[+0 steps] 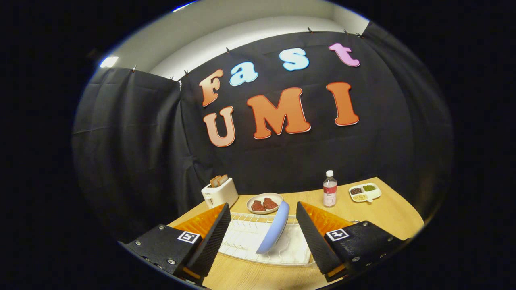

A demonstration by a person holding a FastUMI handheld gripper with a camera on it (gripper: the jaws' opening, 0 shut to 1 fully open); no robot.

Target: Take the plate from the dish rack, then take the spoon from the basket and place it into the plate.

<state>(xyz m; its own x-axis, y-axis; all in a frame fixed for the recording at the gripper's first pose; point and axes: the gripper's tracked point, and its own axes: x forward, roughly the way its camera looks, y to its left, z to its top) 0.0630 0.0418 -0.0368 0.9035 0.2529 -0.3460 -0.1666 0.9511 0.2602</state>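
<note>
— Tongs (264, 233) first: what are they doing?

— Spread wide, gripping nothing. The blue plate (274, 227) stands on edge between the two fingers, touching neither, leaning in the white dish rack (242, 237).

— So the lift has not begun?

— I'd judge not; the plate sits in its slot. To do it well, I would bring the tongs forward until the upper rim lies squarely between the pads, close on the rim near twelve o'clock of the plate, then draw it up and out along its lean, not sideways, so it clears the rack wires without snagging. A thin, smooth rim may slip, so a firm, centred bite matters.

— And the spoon and basket?

— I cannot make them out from here.

— What else is on the bench (395, 213)?

— It is pale wood. Taking the plate as centre: at ten o'clock a white toaster (219, 192) with slices standing in it; at twelve, just beyond the rack, a shallow dish (265, 202) holding two reddish-brown pieces; at about one o'clock a clear bottle (329, 189) with a white cap; farther at two o'clock a small divided tray (365, 192) of grains or beans.

— The room?

— Black cloth hangs behind the bench, with a pale wall and ceiling above it.
</note>
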